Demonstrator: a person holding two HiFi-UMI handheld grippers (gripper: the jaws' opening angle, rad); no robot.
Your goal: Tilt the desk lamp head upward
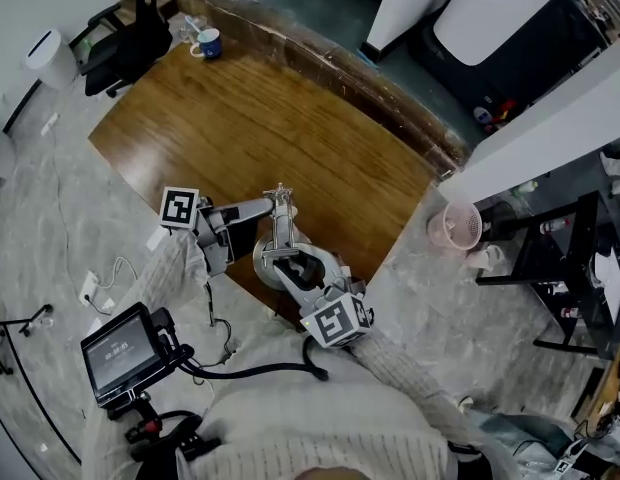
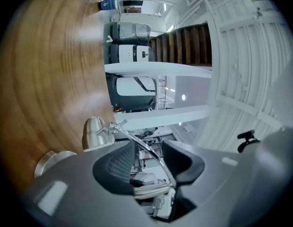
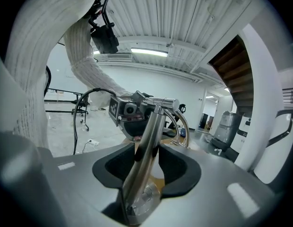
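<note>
Desk lamp (image 1: 279, 230) stands at the near edge of the wooden table (image 1: 270, 118), caught between both tools; the right gripper (image 3: 147, 167) is clenched on its upright post (image 3: 149, 141), which runs up between the pads and leans on the left one, with the round base (image 3: 142, 203) just below the jaws. The left gripper (image 2: 149, 157) has its jaws apart around the thin curved arm (image 2: 146, 148); I see no pad pressing on it. The lamp head (image 2: 94, 132) sits beyond and outside the left jaw, past the wing-nut joint (image 2: 116, 126). By my reading the lamp is braced but the tilt has not begun; next the left jaws must move forward to the head, pinch it and swing it up about that joint while the right holds the post steady.
</note>
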